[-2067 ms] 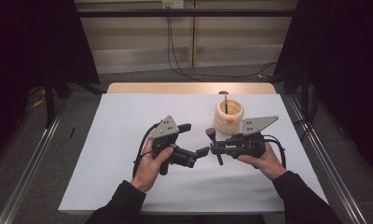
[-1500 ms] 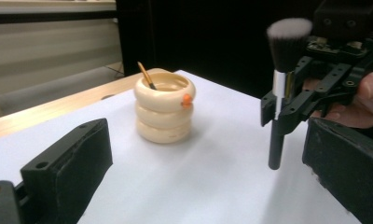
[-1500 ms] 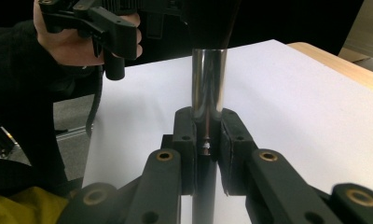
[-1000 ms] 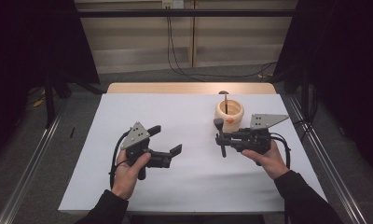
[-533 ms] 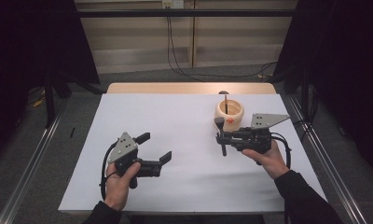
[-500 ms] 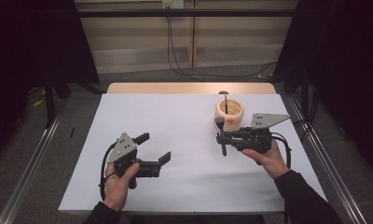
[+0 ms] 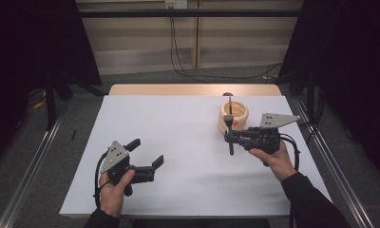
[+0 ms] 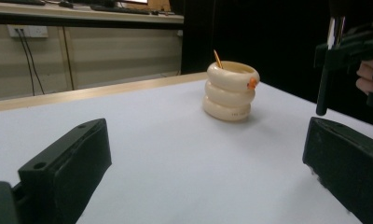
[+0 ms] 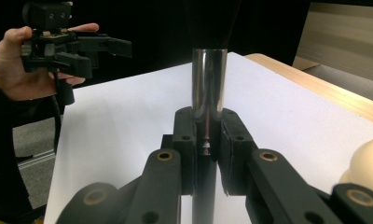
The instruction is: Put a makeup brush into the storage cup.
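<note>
Brush is clamped upright in the right claw, near the cream holder; left claw is held open, near-left over the tabletop.

Brush ends cut off

We lose the brush at the right gripper view's top and bottom edges.

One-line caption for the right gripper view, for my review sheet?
Right gripper clamps a makeup brush upright by its metal ferrule above the white table.
</note>
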